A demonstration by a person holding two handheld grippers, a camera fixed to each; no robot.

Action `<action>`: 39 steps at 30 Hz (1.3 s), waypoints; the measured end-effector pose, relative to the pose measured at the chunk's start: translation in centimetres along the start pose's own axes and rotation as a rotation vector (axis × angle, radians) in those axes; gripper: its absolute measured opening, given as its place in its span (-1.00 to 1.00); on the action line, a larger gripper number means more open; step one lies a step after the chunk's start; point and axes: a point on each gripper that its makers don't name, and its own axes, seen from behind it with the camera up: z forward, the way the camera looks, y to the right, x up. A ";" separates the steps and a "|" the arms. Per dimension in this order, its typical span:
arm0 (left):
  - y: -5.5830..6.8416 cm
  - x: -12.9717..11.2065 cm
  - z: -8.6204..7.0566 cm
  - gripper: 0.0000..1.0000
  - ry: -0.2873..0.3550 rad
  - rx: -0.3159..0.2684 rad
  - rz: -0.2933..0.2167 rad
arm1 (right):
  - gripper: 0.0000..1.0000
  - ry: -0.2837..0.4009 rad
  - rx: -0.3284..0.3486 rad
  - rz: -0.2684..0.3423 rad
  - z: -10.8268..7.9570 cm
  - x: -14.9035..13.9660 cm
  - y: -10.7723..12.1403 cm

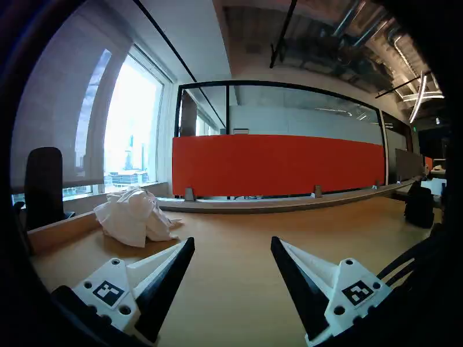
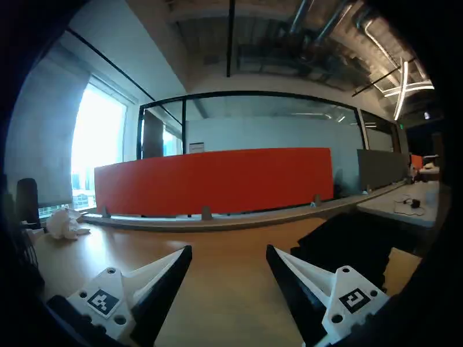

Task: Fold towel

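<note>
Towel lies crumpled on wooden desk by orange divider.

Right gripper agape; towel afar

Ahead of the left claw, its fingers spread apart, bare table runs open to the orange divider that walls off the far edge. The crumpled white towel lies ahead to the left, near the table's side rim, and a black object stands far right. The right claw, also spread, faces open wood straight on. A dark pile crowds the table just beyond its right finger.
</note>
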 end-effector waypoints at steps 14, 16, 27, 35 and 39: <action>0.0 0.0 0.0 0.96 0.000 0.000 0.000 | 0.99 -0.016 -0.003 -0.004 0.2 -2.1 0.0; 0.0 0.0 0.0 0.96 0.000 0.000 0.000 | 0.99 -0.013 0.001 -0.007 0.1 -2.1 -0.3; 0.0 0.0 0.0 0.96 0.000 0.000 0.000 | 0.98 -0.005 0.004 -0.014 -0.3 -2.2 -0.6; 0.0 0.0 0.0 0.96 0.000 0.000 0.000 | 0.98 -0.009 0.007 -0.040 -0.1 -2.5 -1.1; 0.0 0.0 0.0 0.96 0.000 0.000 0.000 | 0.98 -0.011 0.009 -0.065 -0.2 -2.7 -1.5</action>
